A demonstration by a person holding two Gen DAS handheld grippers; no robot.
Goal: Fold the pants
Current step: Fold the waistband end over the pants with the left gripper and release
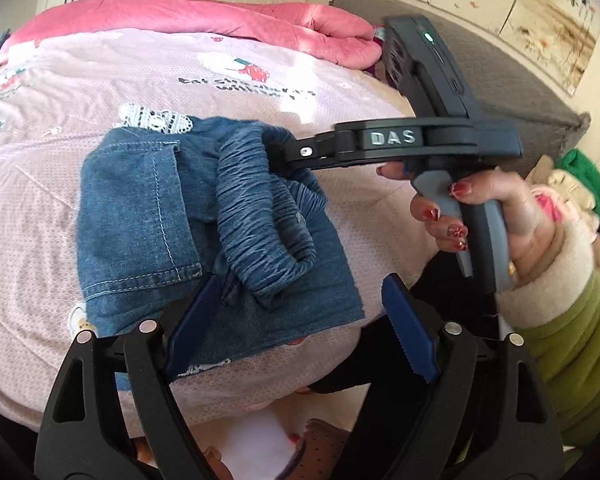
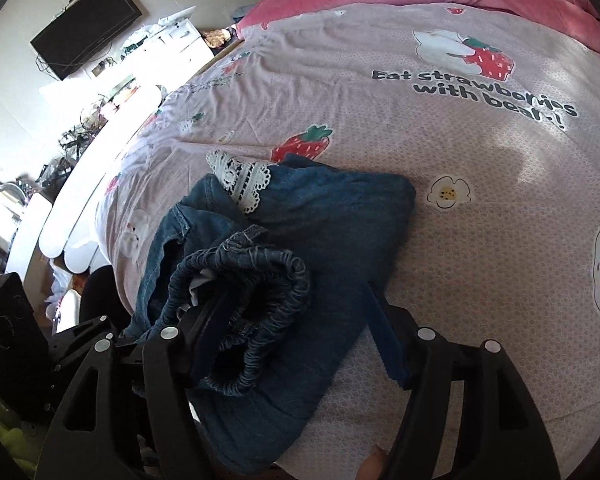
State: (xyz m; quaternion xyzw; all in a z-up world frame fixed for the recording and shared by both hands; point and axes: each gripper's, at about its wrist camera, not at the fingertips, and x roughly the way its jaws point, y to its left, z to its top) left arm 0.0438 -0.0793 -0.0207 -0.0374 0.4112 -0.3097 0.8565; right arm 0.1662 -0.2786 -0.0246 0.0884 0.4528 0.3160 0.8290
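Observation:
Blue denim pants (image 1: 148, 216) lie folded into a small bundle on the pink strawberry bedsheet (image 1: 260, 92); a white lace trim (image 1: 156, 118) sticks out at the far edge. The elastic waistband (image 1: 260, 216) lies bunched on top. My left gripper (image 1: 304, 328) is open, its left finger at the bundle's near edge. The right gripper (image 1: 276, 148) reaches in from the right, its tip at the waistband. In the right wrist view the pants (image 2: 340, 224) lie ahead, and the right gripper (image 2: 296, 332) is open with the waistband (image 2: 260, 280) between its fingers.
A pink quilt (image 1: 220, 12) is heaped at the far side of the bed. A grey headboard (image 1: 500, 92) stands to the right. The bed's near edge is below the left gripper. A wall TV (image 2: 86, 28) and cluttered white furniture (image 2: 112, 92) are at the left.

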